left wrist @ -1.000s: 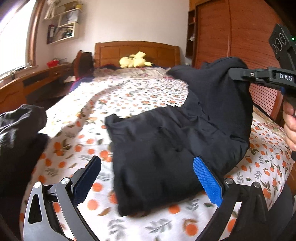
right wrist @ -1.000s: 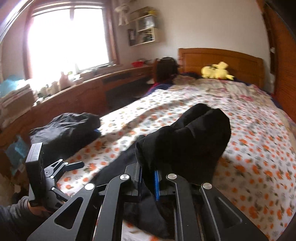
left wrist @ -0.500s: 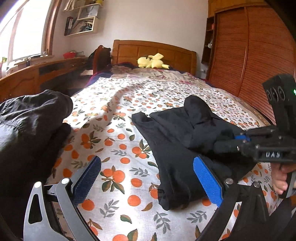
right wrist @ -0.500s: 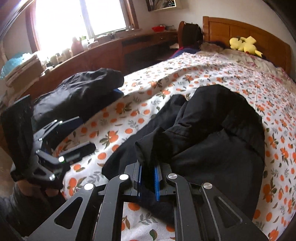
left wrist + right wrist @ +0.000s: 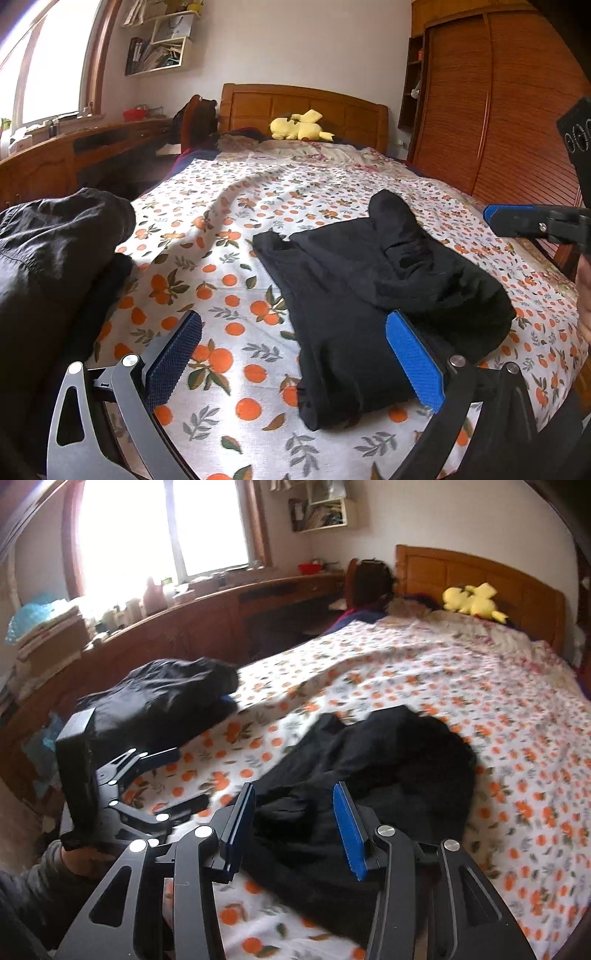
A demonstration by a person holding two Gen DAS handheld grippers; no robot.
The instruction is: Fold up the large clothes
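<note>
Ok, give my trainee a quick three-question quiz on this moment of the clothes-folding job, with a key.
1. True or false: the right gripper is clamped on the black garment.
2. Which lies nearer the headboard: A) the yellow plush toy, B) the black garment, C) the dark clothes pile?
3. Fill in: the left gripper is ____ (open/shut).

Key
1. False. Its jaws have just been opening; they stand apart, and the garment lies on the orange-print bedspread past them.
2. A.
3. Open, holding nothing.
</note>
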